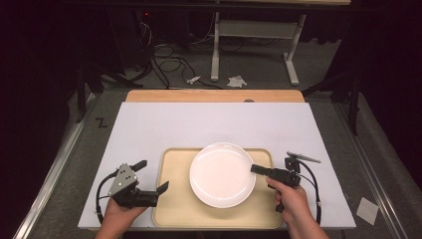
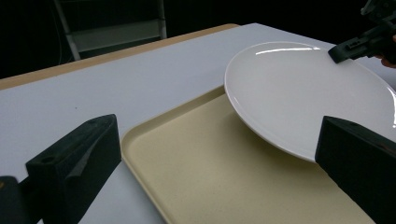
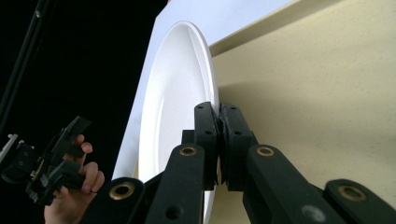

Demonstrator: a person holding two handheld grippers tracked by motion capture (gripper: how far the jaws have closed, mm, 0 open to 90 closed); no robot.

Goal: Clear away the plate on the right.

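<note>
A dark room surrounds the counter (image 1: 149, 124), which has a white cover and a wooden strip at its far edge. On the counter lies a flat beige plastic tray (image 1: 171, 199). A round white ceramic plate (image 1: 221, 174) is over the tray, and in the left gripper view its near edge seems lifted above the tray. The right tongs (image 1: 255, 168) are closed tight on the right rim of the plate, one jaw on each face. The left tongs (image 1: 153, 175) stand wide and hold nothing, just beside the left edge of the tray.
</note>
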